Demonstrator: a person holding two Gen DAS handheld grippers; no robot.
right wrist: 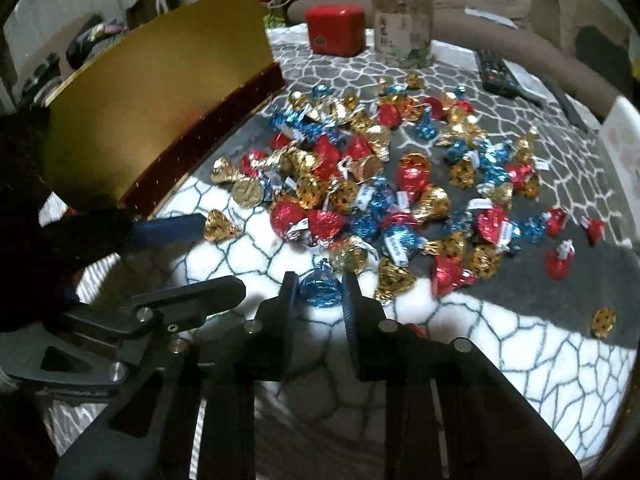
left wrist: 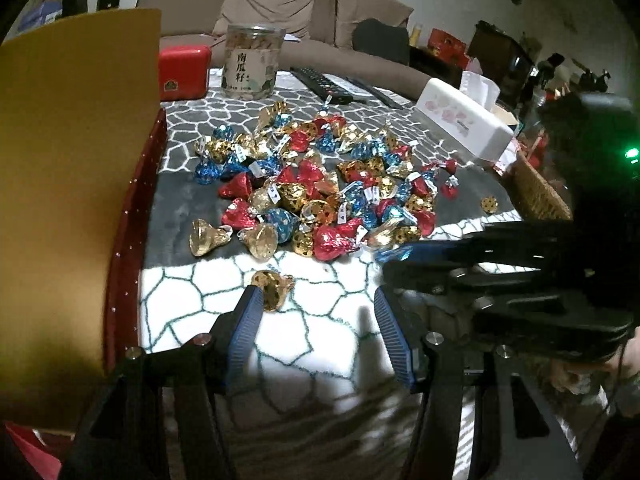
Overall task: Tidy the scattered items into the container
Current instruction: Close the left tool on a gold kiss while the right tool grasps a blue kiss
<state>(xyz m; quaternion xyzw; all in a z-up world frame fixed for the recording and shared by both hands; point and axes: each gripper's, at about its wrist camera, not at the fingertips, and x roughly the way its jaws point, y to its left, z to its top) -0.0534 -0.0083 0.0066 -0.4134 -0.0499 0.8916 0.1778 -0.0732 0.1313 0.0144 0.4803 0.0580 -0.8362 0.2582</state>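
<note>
A heap of foil-wrapped candies [left wrist: 320, 184], red, blue and gold, lies on the patterned cloth. The container, a gold-lined box [left wrist: 60, 160] with a dark red wall, stands at the left. My left gripper [left wrist: 316, 300] is open low over the cloth, and a lone gold candy [left wrist: 272, 290] touches the tip of its left pad. My right gripper [right wrist: 319, 292] is shut on a blue candy [right wrist: 322, 288] at the heap's near edge. The left wrist view shows the right gripper [left wrist: 394, 264] coming in from the right. The box [right wrist: 160, 100] is at the upper left in the right wrist view.
Behind the heap stand a red tin [left wrist: 184, 72], a clear jar of seeds [left wrist: 252, 64] and dark remotes [left wrist: 324, 84]. A white tissue box [left wrist: 464, 124] and a wicker basket [left wrist: 540, 196] sit at the right. A stray gold candy [right wrist: 603, 322] lies apart near the right edge.
</note>
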